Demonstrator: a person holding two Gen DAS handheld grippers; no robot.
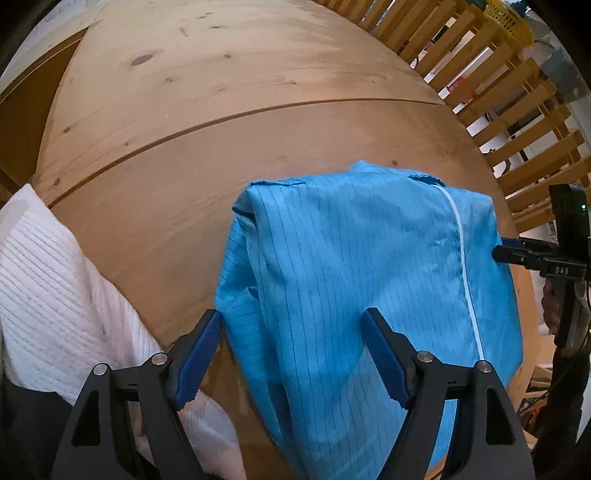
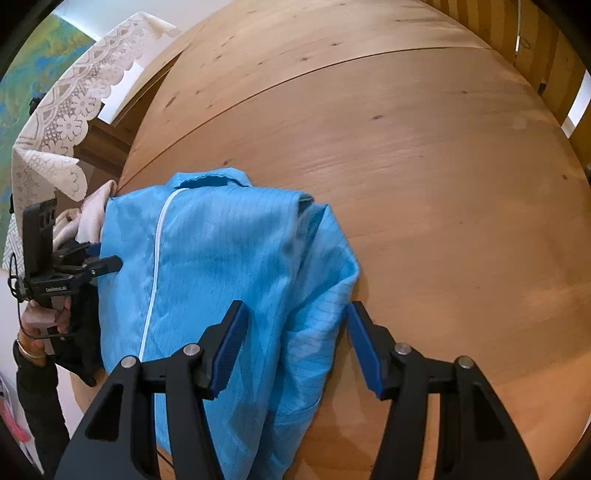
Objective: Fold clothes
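Wooden planks make the worktop [image 1: 221, 122], and behind it stands a slatted wooden rail [image 1: 517, 122] with a yellow basket [image 1: 506, 18] at its top; what is inside the basket cannot be seen. On the worktop lies the folded blue garment [image 1: 351, 258], with a white knitted cloth [image 1: 48, 288] beside it. The left gripper [image 1: 291, 354] is spread over the garment's edge, its pads not pressing. The right gripper [image 2: 295, 347] is also spread, astride the other edge.

I see a bare wooden worktop [image 1: 221, 122] with a seam running across it, ahead of both tools. Past its far edge, ahead and to the right of my left tool, stands a slatted wooden rail [image 1: 509, 110] with what may be a yellow basket [image 1: 508, 18] beyond. A lace cloth [image 2: 74, 110] hangs up-left of my right tool.
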